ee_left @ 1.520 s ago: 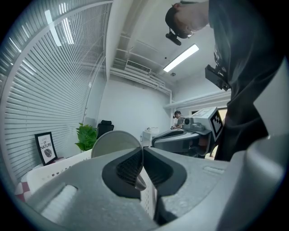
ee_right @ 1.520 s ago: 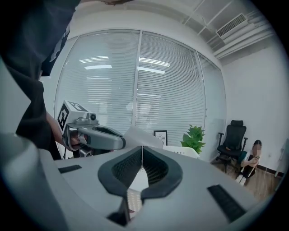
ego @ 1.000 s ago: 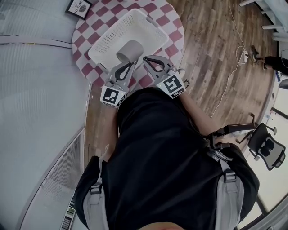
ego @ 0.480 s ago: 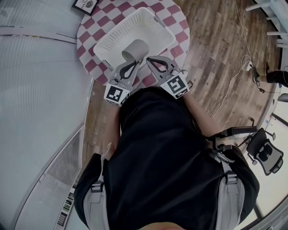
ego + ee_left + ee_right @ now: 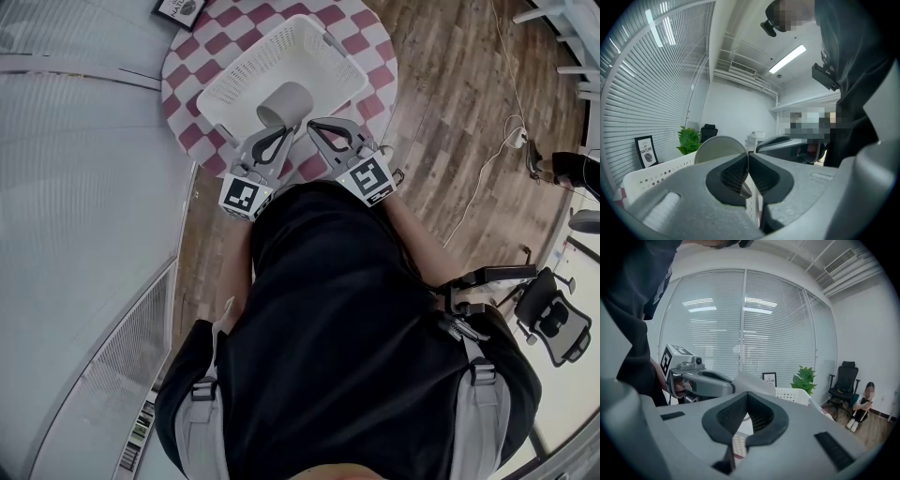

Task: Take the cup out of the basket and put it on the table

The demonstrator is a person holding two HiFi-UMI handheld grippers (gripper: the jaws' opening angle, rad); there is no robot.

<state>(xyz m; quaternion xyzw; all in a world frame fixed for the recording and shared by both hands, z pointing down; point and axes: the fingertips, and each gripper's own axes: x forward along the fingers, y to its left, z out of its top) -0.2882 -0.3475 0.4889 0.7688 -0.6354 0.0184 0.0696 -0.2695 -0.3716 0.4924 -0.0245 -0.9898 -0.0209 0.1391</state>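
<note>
Over the near rim of the basket point(image 5: 281, 54), the cup point(image 5: 284, 101) sits tilted, its wall pinched between the almost-closed jaws of the left gripper point(image 5: 279, 133). Just beside the basket's near edge, the right gripper point(image 5: 317, 129) hovers with jaws together on nothing. The grasp looks done. Lifting the cup clear of the basket and setting it on the checkered table point(image 5: 367, 67) remains.

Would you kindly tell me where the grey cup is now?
In the head view the cup is upper centre, at the near edge of the white basket, its rim pinched by the left tongs.
</note>
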